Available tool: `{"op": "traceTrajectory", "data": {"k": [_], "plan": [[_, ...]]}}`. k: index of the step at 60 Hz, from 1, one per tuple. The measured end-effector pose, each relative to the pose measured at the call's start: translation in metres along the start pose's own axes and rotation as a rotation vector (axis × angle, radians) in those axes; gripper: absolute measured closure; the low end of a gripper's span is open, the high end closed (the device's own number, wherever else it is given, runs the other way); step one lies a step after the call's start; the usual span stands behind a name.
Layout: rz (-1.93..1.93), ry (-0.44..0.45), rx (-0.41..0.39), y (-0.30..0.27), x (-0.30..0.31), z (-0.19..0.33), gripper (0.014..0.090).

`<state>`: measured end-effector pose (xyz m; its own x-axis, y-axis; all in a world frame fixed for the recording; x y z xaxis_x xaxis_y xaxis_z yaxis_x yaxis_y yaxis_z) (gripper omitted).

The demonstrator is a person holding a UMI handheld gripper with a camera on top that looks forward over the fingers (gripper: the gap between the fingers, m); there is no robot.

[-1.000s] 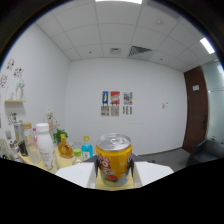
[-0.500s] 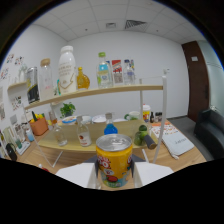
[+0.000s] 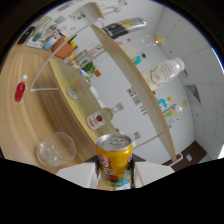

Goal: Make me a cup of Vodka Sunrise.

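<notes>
Between tool fingers: orange can, clamped, tilted.

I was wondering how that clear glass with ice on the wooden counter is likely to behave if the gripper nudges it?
The glass looks thin, clear and smooth-walled, so it is probably fragile and slippery. The ice inside likely adds weight low down, so on the counter it may slide rather than tip. The gripper is occupied anyway, shut on the orange can.
</notes>
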<state>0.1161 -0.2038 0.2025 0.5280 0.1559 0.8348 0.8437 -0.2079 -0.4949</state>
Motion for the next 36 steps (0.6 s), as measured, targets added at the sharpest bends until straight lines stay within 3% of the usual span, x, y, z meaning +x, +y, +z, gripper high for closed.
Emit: {"op": "traceTrajectory", "data": {"k": [23, 36], "plan": [[-0.888, 0.069, 0.022, -0.008, -0.022, 0.009, 0.0538], [-0.964, 0.062, 0.006, -0.007, -0.025, 0.002, 0.0537]]}}
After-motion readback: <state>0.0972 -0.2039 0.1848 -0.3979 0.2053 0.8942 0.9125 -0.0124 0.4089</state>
